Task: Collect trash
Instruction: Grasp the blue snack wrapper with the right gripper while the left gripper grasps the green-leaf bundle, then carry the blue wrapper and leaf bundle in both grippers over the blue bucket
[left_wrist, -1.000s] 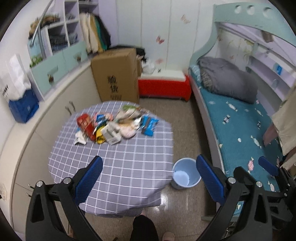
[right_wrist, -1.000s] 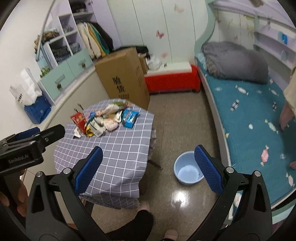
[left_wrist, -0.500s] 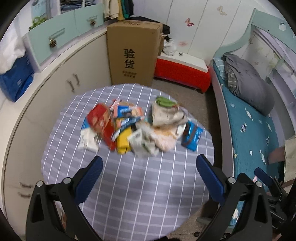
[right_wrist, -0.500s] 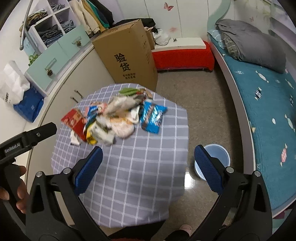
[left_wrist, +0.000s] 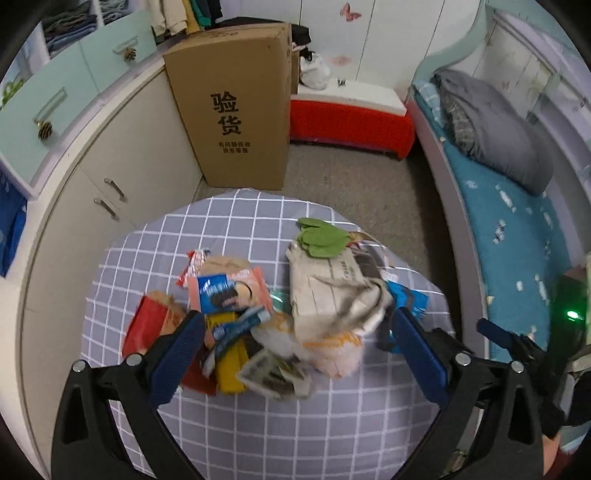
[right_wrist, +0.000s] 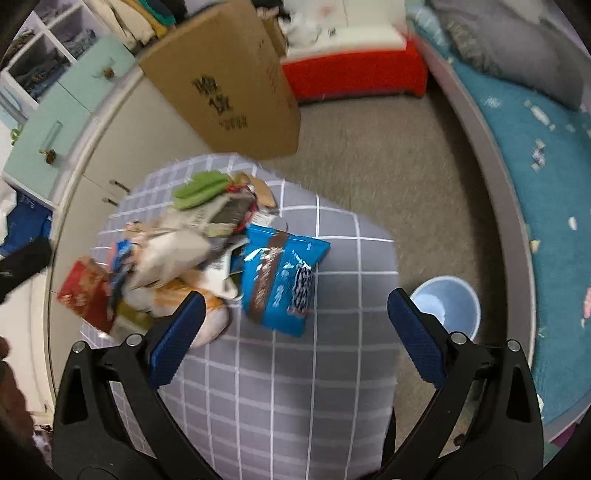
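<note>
A heap of trash (left_wrist: 280, 317) lies on a small table with a grey checked cloth (left_wrist: 295, 435): wrappers, crumpled paper, a red packet (left_wrist: 147, 325) and a blue snack bag (right_wrist: 282, 280). My left gripper (left_wrist: 295, 354) is open and hovers over the near side of the heap. My right gripper (right_wrist: 295, 332) is open above the table's right side, just short of the blue bag. A light blue bin (right_wrist: 447, 306) stands on the floor right of the table.
A tall cardboard box (left_wrist: 236, 107) stands behind the table beside cream cabinets (left_wrist: 122, 173). A red and white box (left_wrist: 351, 110) sits at the back wall. A bed with a teal cover (left_wrist: 517, 229) runs along the right.
Both grippers have moved forward and down toward the table, so the heap now looks much larger and closer. Both stay open and empty.
</note>
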